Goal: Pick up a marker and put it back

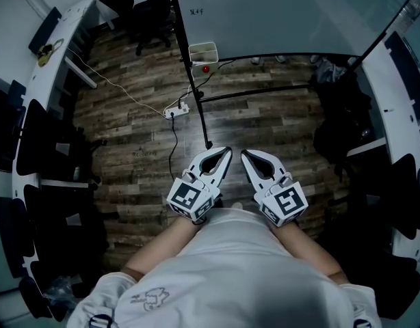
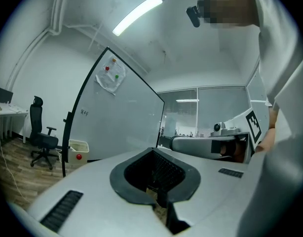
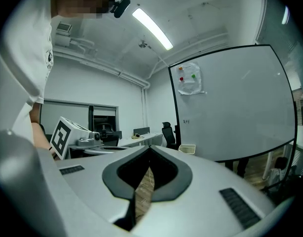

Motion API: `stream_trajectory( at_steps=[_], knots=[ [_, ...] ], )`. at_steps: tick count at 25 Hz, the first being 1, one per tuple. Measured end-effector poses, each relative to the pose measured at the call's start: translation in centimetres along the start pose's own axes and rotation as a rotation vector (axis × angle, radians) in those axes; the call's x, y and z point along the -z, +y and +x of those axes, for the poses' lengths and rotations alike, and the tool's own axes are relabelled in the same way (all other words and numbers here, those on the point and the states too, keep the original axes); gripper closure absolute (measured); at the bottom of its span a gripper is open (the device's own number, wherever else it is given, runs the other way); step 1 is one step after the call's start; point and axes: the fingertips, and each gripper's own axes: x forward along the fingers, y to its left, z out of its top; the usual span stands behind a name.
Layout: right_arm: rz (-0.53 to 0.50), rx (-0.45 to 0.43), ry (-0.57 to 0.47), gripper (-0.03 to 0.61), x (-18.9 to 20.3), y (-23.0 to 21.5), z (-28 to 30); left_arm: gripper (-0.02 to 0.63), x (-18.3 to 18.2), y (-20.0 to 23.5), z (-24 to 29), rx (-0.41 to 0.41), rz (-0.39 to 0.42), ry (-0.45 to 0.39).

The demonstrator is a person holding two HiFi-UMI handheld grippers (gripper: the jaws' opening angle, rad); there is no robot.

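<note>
The person stands over a plank floor [image 1: 135, 121], forearms [image 1: 159, 241] bent in close against a white shirt [image 1: 244, 265], and holds both grippers side by side at belly height, just beside each other but not touching. The left gripper [image 1: 226, 154] and the right gripper [image 1: 245, 155] point forward and slightly inward, so their tips lean toward each other, with the marker cubes [image 1: 191, 198] nearest the body. Both aim at a whiteboard [image 1: 285, 12] on a black frame, well apart from them. In the left gripper view the left gripper's [image 2: 154, 151] fingers [image 2: 136, 174] are pressed together at the tips, with nothing between them and only a dark slit near the base. In the right gripper view the right gripper's [image 3: 150, 149] fingers [image 3: 166, 179] also meet at the tips, and a narrow gap lower down shows only floor. Each gripper view catches the other gripper level beside it. At the foot of the whiteboard hangs a pale box [image 1: 203, 50] with a small red dot [image 1: 205, 67] on its front. The marker is too small to pick out in any view, and whether that box holds it cannot be told.
</note>
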Motion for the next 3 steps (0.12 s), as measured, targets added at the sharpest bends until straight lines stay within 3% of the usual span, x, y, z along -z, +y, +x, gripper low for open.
stream_trajectory(
  at_steps=[3],
  knots=[
    [0.030,-0.001,-0.003,0.568,0.27,-0.06,-0.96,0.609,0.35,-1.21,0.00,0.006,0.003,0.004]
  ],
)
